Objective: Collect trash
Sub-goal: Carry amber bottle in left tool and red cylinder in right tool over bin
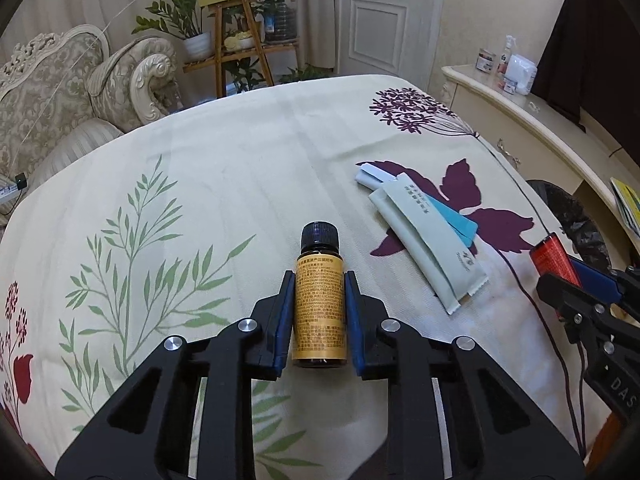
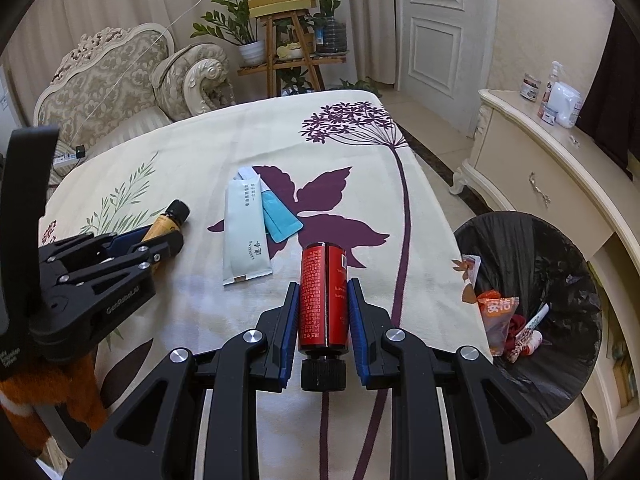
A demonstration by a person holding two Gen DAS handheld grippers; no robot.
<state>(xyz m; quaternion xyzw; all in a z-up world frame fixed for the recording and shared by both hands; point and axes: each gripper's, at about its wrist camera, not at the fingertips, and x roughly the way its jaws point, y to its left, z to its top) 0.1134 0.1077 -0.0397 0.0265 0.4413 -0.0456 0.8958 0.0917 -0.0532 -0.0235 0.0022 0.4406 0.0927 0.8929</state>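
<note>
My left gripper (image 1: pixel 319 280) is shut on a small brown bottle with a yellow label (image 1: pixel 319 304), black cap pointing away, held over the table; both also show in the right wrist view (image 2: pixel 164 224). My right gripper (image 2: pixel 323 290) is shut on a small red-labelled bottle (image 2: pixel 323 300), its black cap toward the camera; that bottle also shows at the right edge of the left wrist view (image 1: pixel 554 258). A pale green sachet (image 2: pixel 246 232) lies on the floral tablecloth (image 2: pixel 180 300) over a blue wrapper (image 2: pixel 280 218) and a white strip (image 2: pixel 246 172).
A bin with a black liner (image 2: pixel 532 256) stands right of the table, holding several wrappers. A cream sideboard (image 2: pixel 540 168) with bottles is at the right. A sofa (image 2: pixel 108 80), a plant stand (image 2: pixel 288 52) and a door are beyond the table.
</note>
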